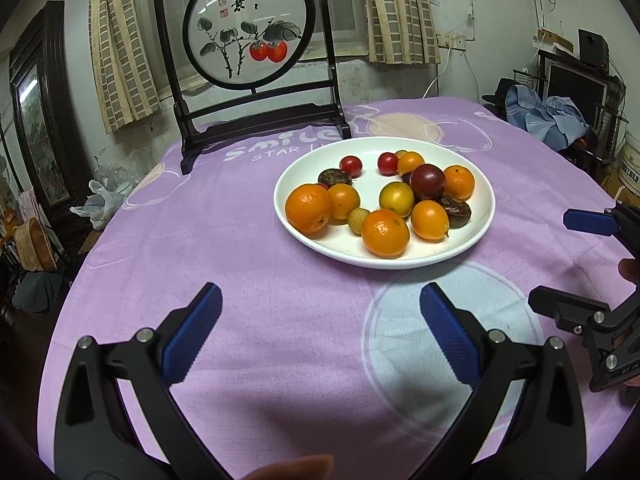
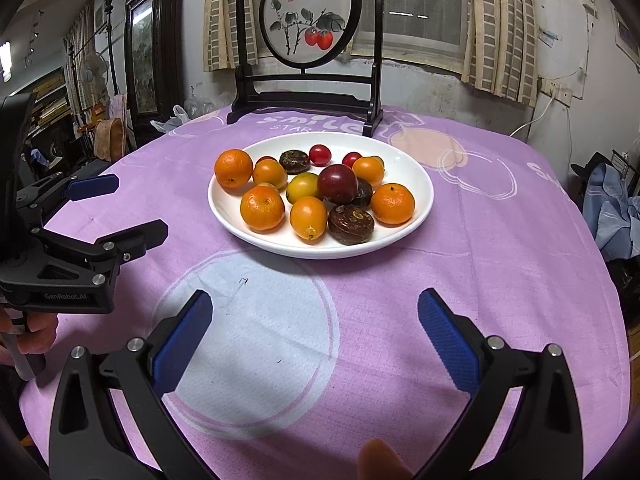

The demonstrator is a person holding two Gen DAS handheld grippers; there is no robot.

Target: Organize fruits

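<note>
White plate (image 1: 476,236) of mandarins (image 1: 308,208), cherry tomatoes (image 1: 351,165) and a dark plum (image 1: 427,181) sat mid-table on the purple cloth (image 1: 248,248). Left gripper (image 1: 320,334) and right gripper (image 2: 314,334) hovered before it, both spread wide, holding nothing.

We see the left black plastic two-finger gripper (image 1: 320,336) up close: matte black arms with triangular cut-outs, silver round rivets at the joints, and ridged blue rubber pads on its fingers (image 1: 194,334). The right black plastic two-finger gripper (image 2: 316,336) matches it. In the right wrist view, the left one's body carries white "GenRobot.AI" lettering.
</note>
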